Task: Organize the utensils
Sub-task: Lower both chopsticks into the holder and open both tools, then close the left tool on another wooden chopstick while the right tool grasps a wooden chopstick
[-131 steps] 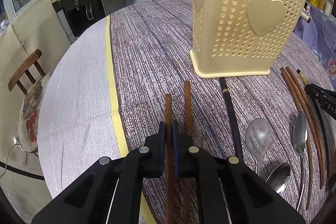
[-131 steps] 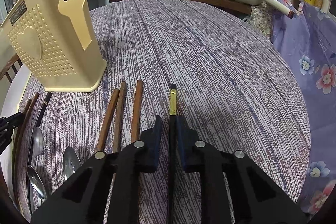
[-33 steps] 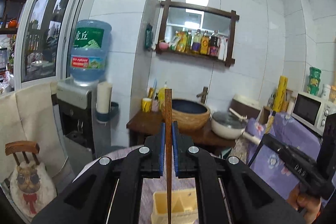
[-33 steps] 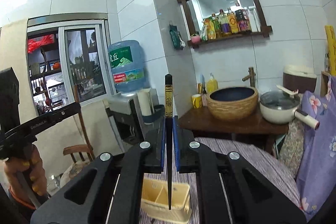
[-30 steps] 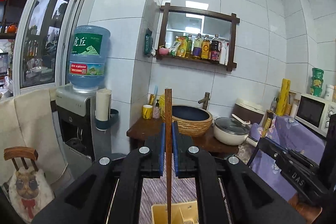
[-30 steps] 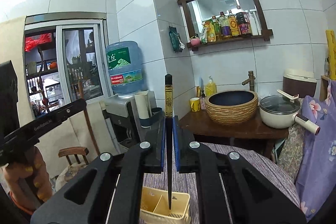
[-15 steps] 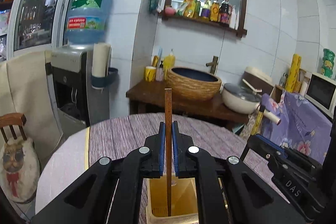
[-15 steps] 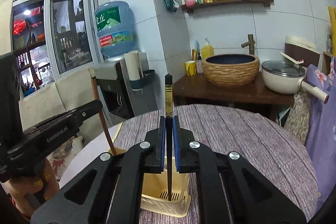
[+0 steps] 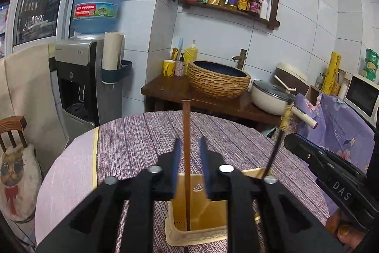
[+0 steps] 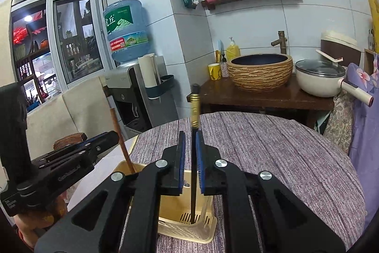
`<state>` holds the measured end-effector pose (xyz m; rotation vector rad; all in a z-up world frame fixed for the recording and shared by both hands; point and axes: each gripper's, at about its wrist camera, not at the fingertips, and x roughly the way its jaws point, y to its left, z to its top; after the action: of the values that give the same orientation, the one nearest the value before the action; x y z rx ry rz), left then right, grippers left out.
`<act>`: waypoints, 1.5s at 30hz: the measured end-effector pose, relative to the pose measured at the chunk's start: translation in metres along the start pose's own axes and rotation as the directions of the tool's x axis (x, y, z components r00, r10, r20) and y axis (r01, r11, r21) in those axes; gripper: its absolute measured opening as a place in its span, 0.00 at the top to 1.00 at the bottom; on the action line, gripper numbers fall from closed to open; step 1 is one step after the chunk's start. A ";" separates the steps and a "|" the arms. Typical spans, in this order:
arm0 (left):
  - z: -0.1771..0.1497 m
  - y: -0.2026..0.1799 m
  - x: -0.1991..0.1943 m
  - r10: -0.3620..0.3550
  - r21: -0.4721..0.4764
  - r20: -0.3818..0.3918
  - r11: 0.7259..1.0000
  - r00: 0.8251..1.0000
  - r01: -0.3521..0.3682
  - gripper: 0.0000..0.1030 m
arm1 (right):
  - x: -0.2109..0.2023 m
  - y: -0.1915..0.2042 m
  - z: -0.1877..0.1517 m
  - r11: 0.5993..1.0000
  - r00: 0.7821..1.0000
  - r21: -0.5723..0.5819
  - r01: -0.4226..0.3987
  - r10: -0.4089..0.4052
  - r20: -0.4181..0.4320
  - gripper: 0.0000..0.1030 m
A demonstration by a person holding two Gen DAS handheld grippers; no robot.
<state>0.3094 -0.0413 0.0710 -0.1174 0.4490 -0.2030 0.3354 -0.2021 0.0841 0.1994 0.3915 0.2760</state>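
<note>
A cream plastic utensil holder (image 9: 180, 237) stands on the table below both grippers. In the left wrist view a brown wooden chopstick (image 9: 186, 134) stands upright with its tip inside the holder. My left gripper (image 9: 190, 141) is opening around it, with a gap on both sides. In the right wrist view a black chopstick with a gold band (image 10: 194, 110) stands in the holder (image 10: 203, 240). My right gripper (image 10: 189, 134) is opening; the stick leans by the right pad with a gap on its left. Each gripper also shows in the other's view, right gripper (image 9: 308, 153) and left gripper (image 10: 94, 144).
The round table carries a purple striped cloth (image 9: 142, 139). Behind it are a wooden counter with a woven basin (image 9: 219, 77), a white pot (image 9: 270, 96) and a water dispenser (image 9: 78, 77). A chair with a cat cushion (image 9: 14, 172) stands at the left.
Both grippers came down over the holder with their chopsticks, whose tips now sit inside it. Both sets of jaws, shut on the sticks before, have parted.
</note>
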 end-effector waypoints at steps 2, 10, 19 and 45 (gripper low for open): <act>-0.002 0.001 -0.010 -0.005 -0.003 0.020 1.000 1.000 0.005 0.51 | -0.008 0.000 -0.001 1.000 1.000 -0.011 0.004 -0.004 0.016 0.64; -0.031 0.016 -0.050 -0.013 -0.021 -0.046 1.000 0.999 0.012 0.18 | -0.052 -0.001 -0.026 0.995 0.998 -0.081 0.059 -0.059 0.003 0.58; -0.100 0.043 -0.057 0.098 0.048 -0.234 0.995 0.967 -0.089 0.18 | -0.064 -0.039 -0.110 0.982 0.956 -0.071 0.174 -0.186 -0.229 0.57; -0.173 0.036 -0.004 0.105 0.103 -0.469 0.993 0.877 -0.064 0.58 | -0.015 -0.056 -0.172 0.975 0.851 -0.087 0.207 -0.223 -0.475 0.74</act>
<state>0.2357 -0.0170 -0.0878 0.0395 0.9340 -0.1634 0.2658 -0.2354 -0.0796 0.0489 0.9013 0.1055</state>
